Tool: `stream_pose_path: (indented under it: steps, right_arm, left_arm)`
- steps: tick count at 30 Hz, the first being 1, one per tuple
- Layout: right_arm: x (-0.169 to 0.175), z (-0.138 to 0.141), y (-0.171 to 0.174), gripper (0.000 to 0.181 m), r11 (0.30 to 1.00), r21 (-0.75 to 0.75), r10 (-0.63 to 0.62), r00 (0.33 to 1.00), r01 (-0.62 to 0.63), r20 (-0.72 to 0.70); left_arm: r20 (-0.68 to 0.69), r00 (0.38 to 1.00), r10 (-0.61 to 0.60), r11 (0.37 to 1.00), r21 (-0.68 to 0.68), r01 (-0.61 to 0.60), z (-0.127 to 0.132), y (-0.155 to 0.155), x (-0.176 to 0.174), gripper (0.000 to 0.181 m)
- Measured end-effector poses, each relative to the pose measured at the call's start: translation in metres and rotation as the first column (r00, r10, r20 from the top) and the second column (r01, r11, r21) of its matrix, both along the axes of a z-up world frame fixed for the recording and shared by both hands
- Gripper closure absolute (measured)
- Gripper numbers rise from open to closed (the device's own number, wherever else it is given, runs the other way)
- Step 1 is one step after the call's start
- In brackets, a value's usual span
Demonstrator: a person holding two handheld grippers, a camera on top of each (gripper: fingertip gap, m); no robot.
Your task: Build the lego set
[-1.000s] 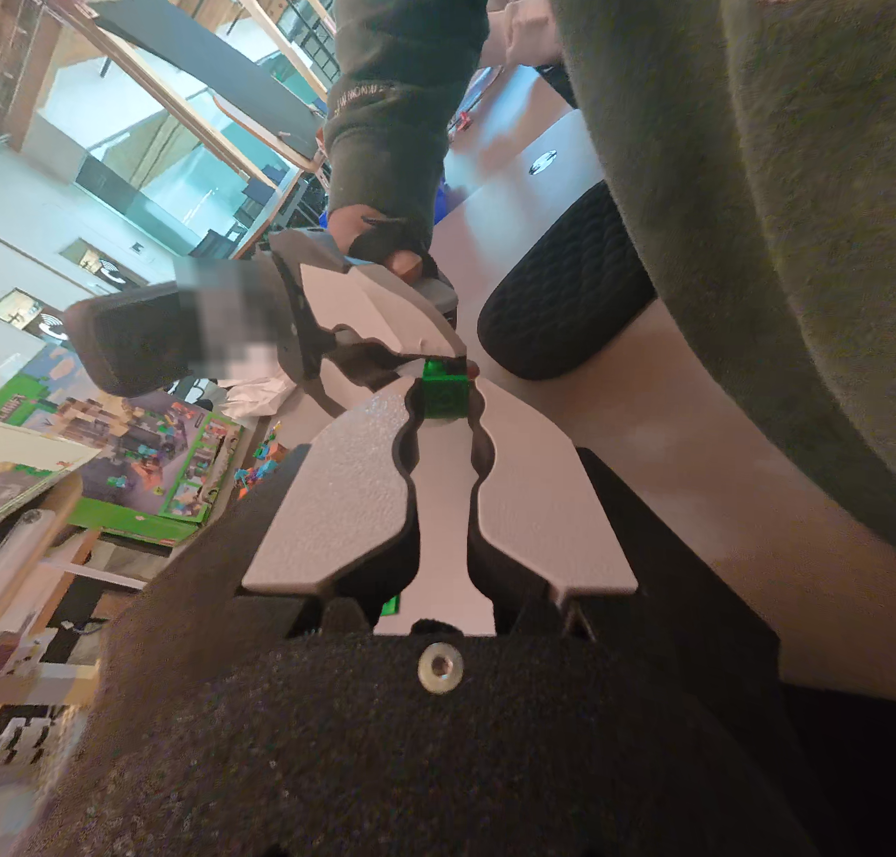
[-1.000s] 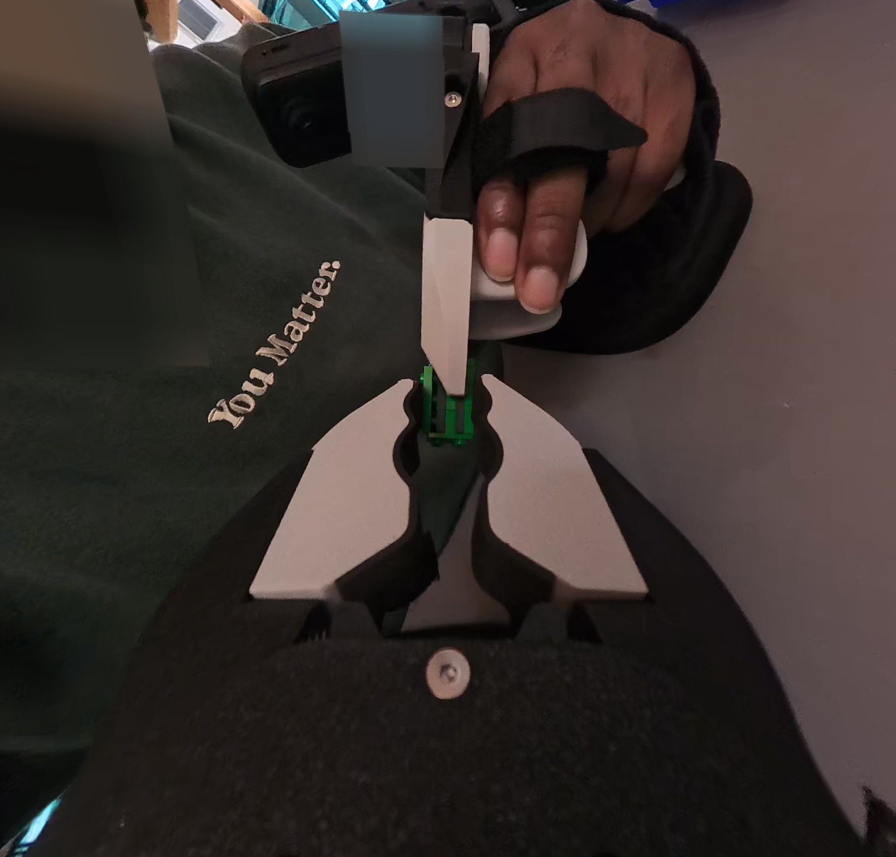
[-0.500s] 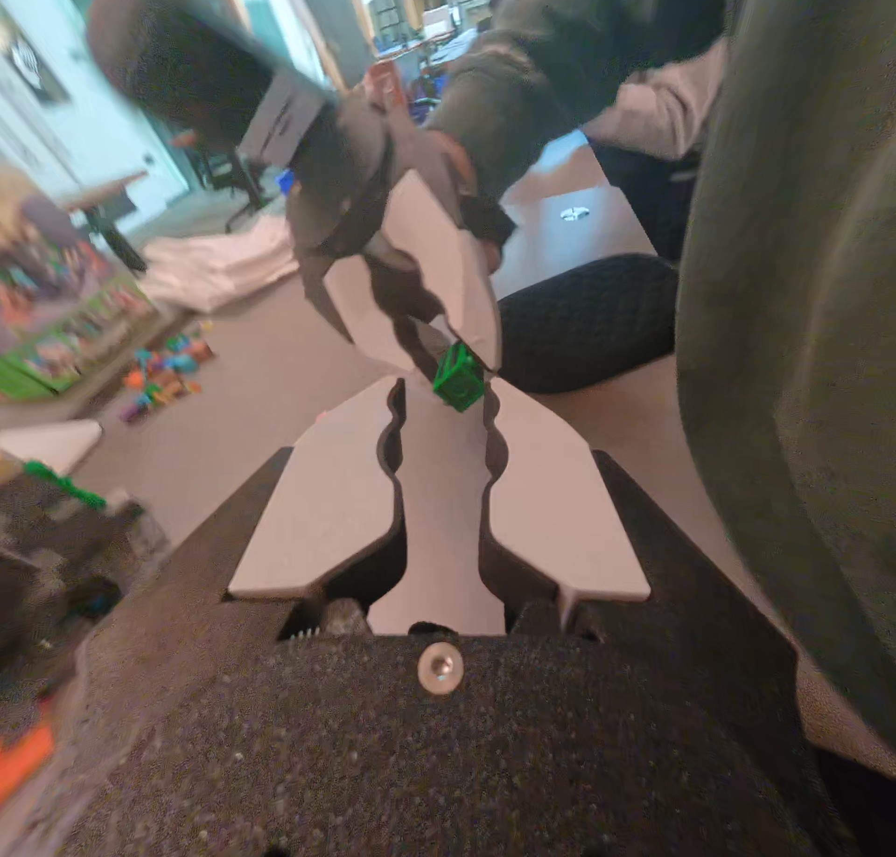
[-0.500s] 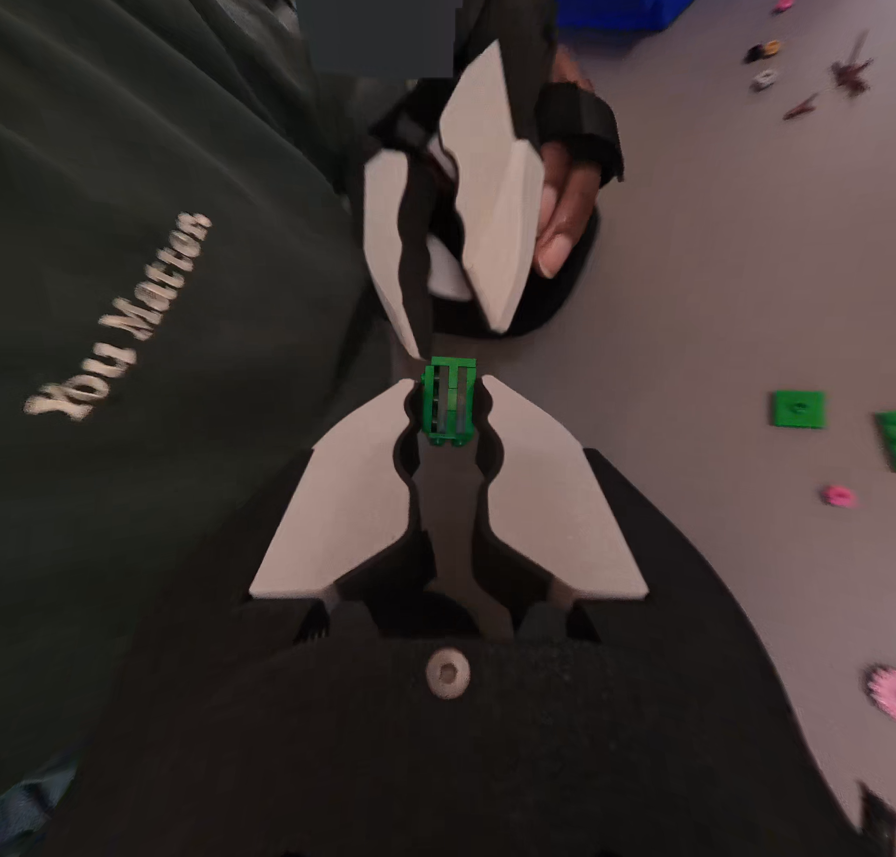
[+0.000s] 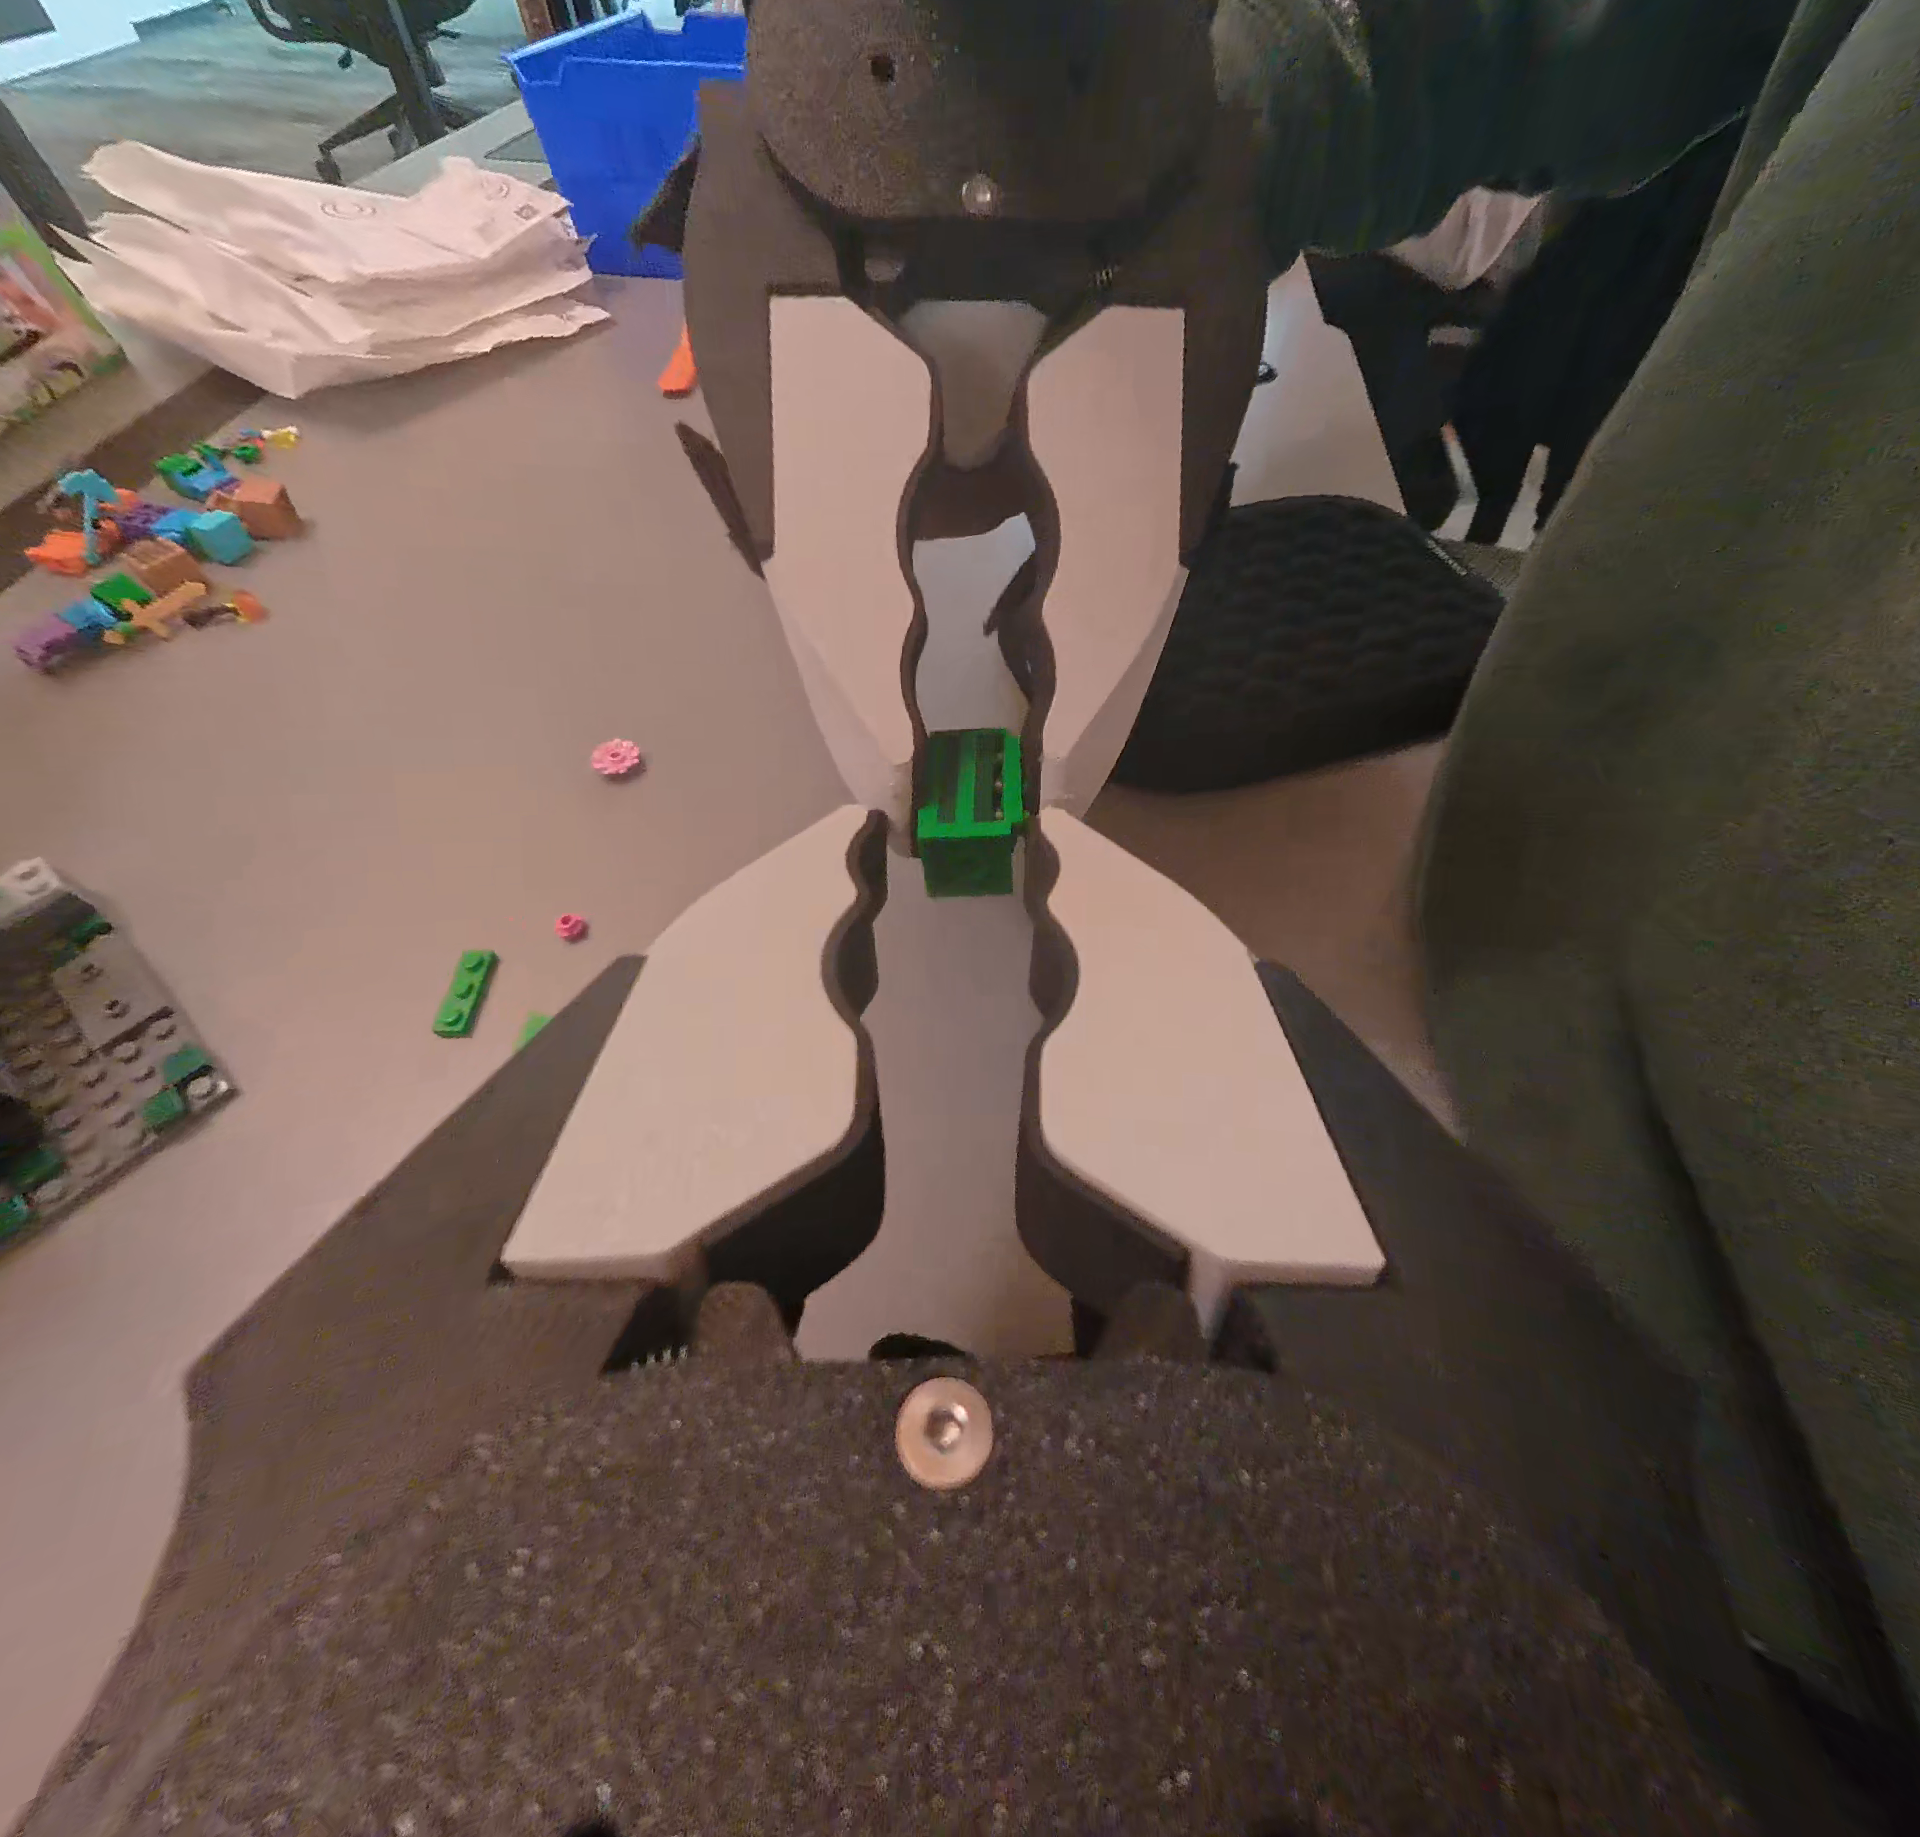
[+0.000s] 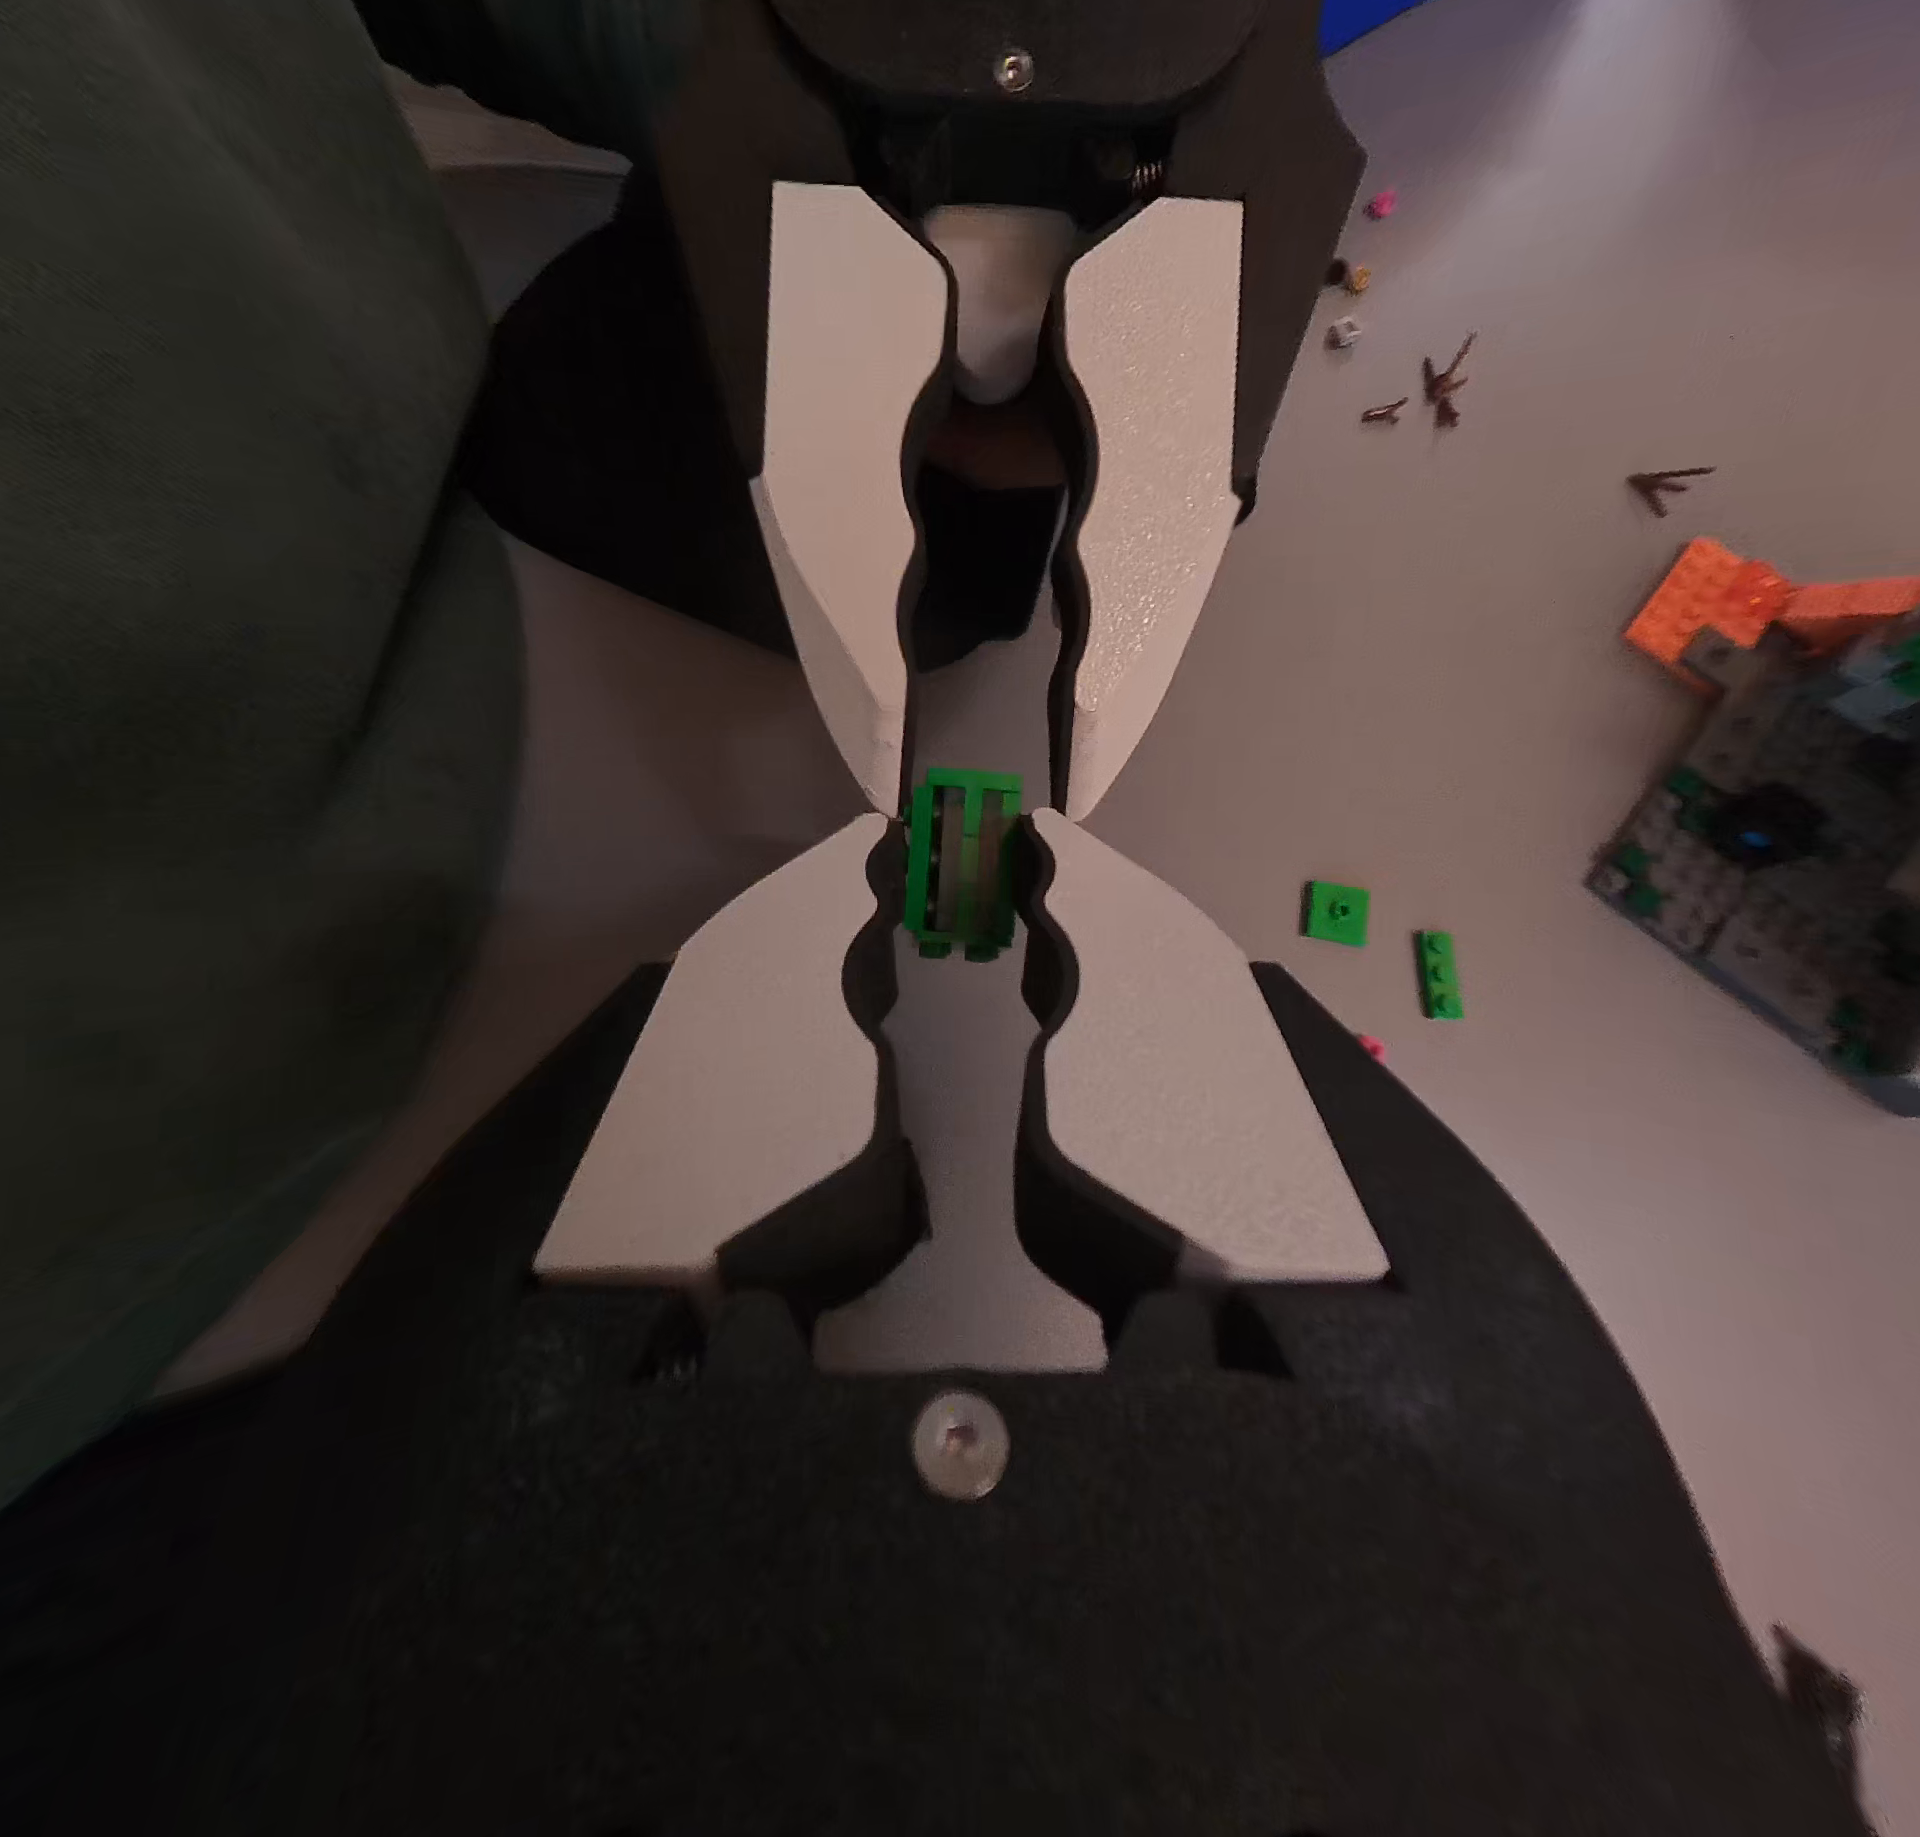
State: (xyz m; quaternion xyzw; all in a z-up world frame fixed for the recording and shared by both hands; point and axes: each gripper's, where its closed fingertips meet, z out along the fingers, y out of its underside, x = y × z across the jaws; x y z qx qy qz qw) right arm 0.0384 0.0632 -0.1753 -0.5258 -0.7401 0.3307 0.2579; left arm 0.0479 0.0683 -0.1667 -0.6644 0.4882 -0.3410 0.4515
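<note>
Right hand-held gripper point(image 6: 961, 831) pinches the green lego piece point(image 6: 961, 878) at its fingertips above the counter point(image 6: 1558, 229); left hand-held gripper point(image 5: 956, 831) faces it tip to tip, spread, piece just beyond.

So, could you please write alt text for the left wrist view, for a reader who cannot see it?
The right gripper, pointing back at the camera, pinches a small green lego block at the tips of the open left gripper, above a grey table. To the left lie a thin green lego plate, a pink lego flower and a pile of mixed coloured bricks.
</note>
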Motion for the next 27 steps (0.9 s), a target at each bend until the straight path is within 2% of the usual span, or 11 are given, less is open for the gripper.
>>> stream_pose_path:
  steps: [4, 8, 13, 19, 24, 27]
  right_arm:
    - [-0.0017, 0.004, 0.0054, 0.161, 0.991, 0.128, -0.022, 0.999, 0.027, -0.036]
    - [-0.0013, 0.0027, 0.0046, 0.161, 0.989, 0.141, -0.028, 0.999, 0.034, -0.046]
    - [-0.0017, -0.002, 0.0029, 0.161, 0.984, 0.179, -0.014, 0.999, 0.023, -0.051]
    - [-0.0046, -0.0006, 0.0019, 0.16, 0.985, 0.17, -0.026, 0.997, 0.038, -0.071]
    - [-0.0024, 0.0014, -0.0009, 0.156, 0.994, 0.1, -0.026, 0.998, 0.031, -0.058]
    - [0.0006, -0.0006, -0.0004, 0.155, 0.993, 0.118, -0.018, 0.999, 0.022, -0.037]
  left_arm:
    - [-0.014, 1.0, 0.024, 0.998, 0.058, -0.023, 0.0034, 0.0021, -0.0024, 0.163]
    - [-0.023, 0.999, 0.038, 0.993, 0.11, -0.035, 0.0027, 0.0014, -0.0022, 0.163]
    - [-0.005, 0.999, 0.032, 0.997, 0.067, -0.032, -0.0018, -0.0012, -0.0027, 0.163]
    - [0.015, 0.999, 0.038, 0.993, 0.114, -0.04, -0.0014, -0.0019, -0.0054, 0.163]
    - [0.02, 0.999, 0.031, 0.986, 0.161, -0.034, 0.0012, -0.0051, -0.0057, 0.163]
    - [0.006, 1.0, 0.029, 0.984, 0.175, -0.029, -0.0005, -0.0063, -0.0062, 0.163]
